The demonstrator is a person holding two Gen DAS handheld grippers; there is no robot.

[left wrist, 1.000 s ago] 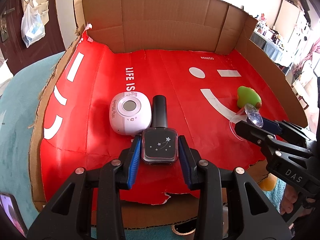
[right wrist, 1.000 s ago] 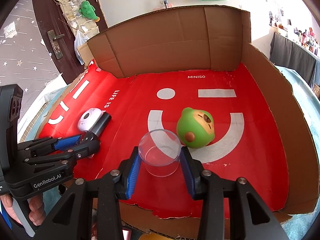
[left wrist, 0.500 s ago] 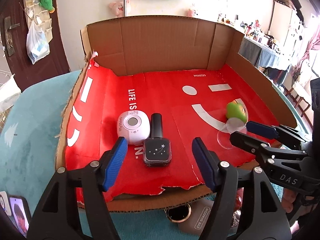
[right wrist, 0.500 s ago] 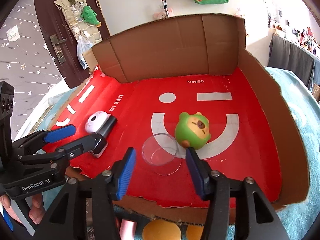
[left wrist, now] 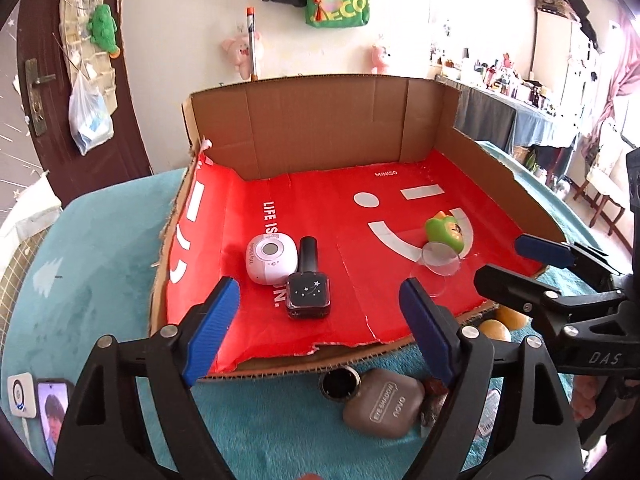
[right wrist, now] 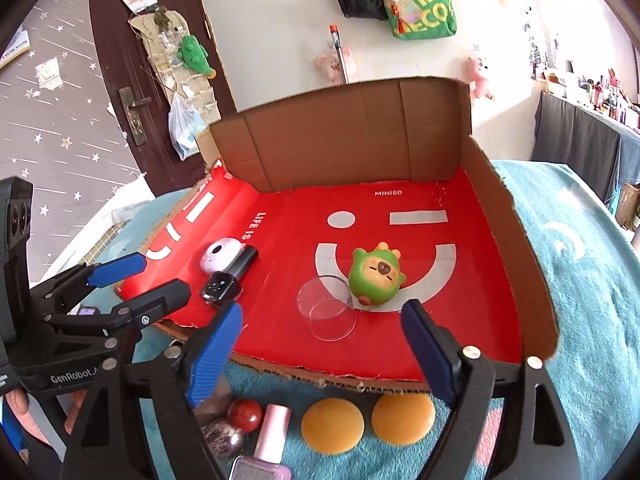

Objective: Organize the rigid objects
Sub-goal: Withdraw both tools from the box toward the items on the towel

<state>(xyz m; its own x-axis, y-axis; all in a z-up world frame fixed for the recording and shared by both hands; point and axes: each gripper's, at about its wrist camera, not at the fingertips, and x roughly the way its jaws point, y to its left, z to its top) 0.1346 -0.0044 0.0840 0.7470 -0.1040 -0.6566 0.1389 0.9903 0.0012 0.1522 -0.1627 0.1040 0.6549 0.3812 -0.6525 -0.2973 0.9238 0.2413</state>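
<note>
Four things are seen already set down inside the cardboard tray (right wrist: 516, 248) lined in red: a white round gadget (left wrist: 272, 258) and a dark nail polish bottle (left wrist: 309, 282) touching side by side at the centre left of the left wrist view, and a clear cup (right wrist: 326, 308) just beside a green toy (right wrist: 376, 274) at the centre of the right wrist view. The left tool (left wrist: 320, 322) is held open and empty at the lower middle of its frame, its jaws having just been opening, with the bottle lying free on the red lining beyond them. The right tool (right wrist: 322, 346) is likewise open and empty, its jaws also having just been opening, and the cup stands free beyond its blue pads. The task is judged to be partly done. On the teal cloth in front of the tray, things are left to be sorted: two orange discs (right wrist: 332, 424), a pink nail polish bottle (right wrist: 266, 444), a red ball (right wrist: 246, 414), a glittery ball (right wrist: 224, 438), and, in the left wrist view, a grey case (left wrist: 384, 402) and a small round tin (left wrist: 340, 382). "MINISO" and "LIFE IS" are printed on the lining; "EYE SHADOW" and "NOVO" can be read on the case, "GenRobot.A" and "DAS" on the tool bodies, and "ME" over "ECO" on a green bag (right wrist: 424, 6) on the wall at the upper right.
</note>
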